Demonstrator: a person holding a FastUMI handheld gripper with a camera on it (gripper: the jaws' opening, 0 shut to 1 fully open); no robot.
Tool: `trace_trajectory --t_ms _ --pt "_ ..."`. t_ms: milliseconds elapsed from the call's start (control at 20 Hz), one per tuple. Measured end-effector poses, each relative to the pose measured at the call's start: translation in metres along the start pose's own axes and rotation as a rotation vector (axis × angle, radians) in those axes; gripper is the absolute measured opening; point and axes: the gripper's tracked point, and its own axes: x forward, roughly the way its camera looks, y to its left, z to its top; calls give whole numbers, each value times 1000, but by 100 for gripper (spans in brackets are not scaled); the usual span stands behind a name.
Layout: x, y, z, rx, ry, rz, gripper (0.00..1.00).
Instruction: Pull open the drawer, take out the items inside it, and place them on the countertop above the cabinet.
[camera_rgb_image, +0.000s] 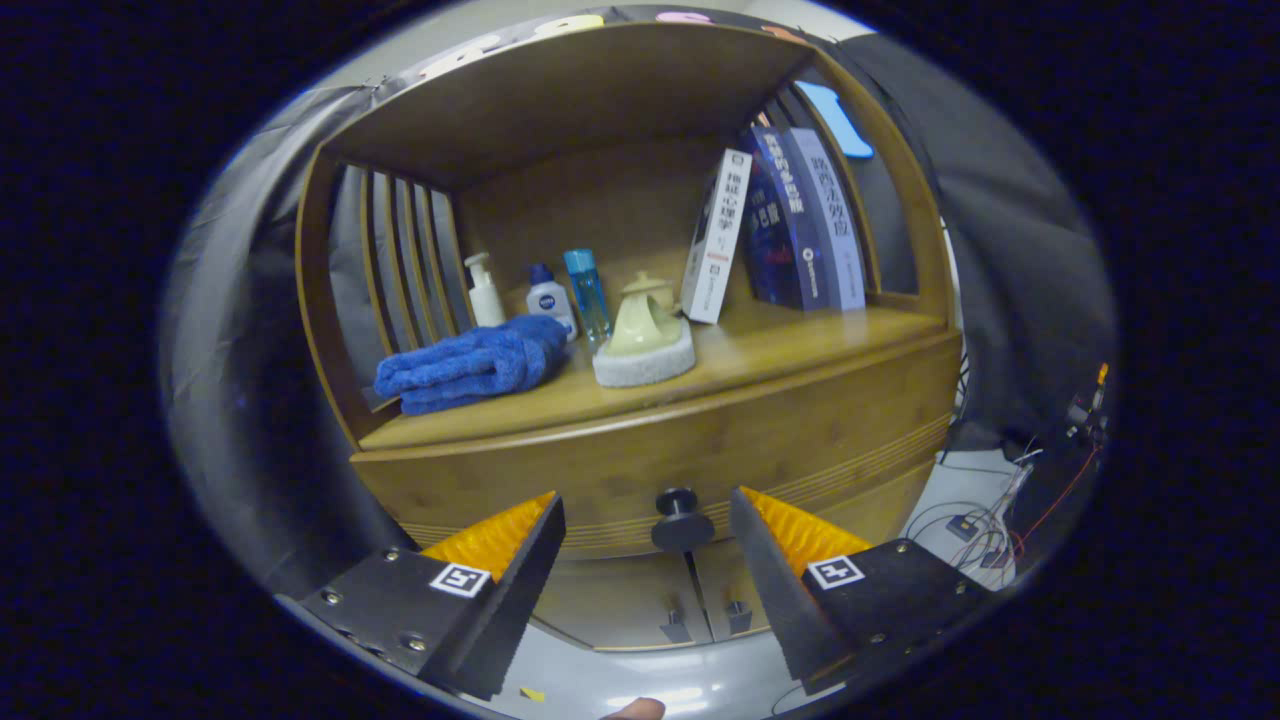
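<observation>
A wooden cabinet stands ahead with a closed drawer (800, 440) under its countertop (780, 350). The drawer's dark round knob (680, 515) sits right between my fingers, which stand apart on either side of it without touching. My gripper (645, 525) is open. The drawer's contents are hidden. On the countertop lie a folded blue towel (470, 365) and a pale scrubber with a sponge base (645, 335).
Behind the towel stand a white pump bottle (485, 292), a small white bottle (550, 298) and a clear blue bottle (586, 292). Books (790, 220) lean at the back right. Two lower doors (690, 600) sit beneath the drawer. Cables (990, 510) lie on the floor to the right.
</observation>
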Motion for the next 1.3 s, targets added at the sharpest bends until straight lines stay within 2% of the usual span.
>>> trace_trajectory --t_ms 400,650,900,1300 --pt "-65 11 84 -113 -152 -47 99" --pt "-113 31 127 -188 -257 -43 99" --pt "-155 33 142 -189 -309 -60 99" --pt "-198 1 133 -230 -326 -172 99"
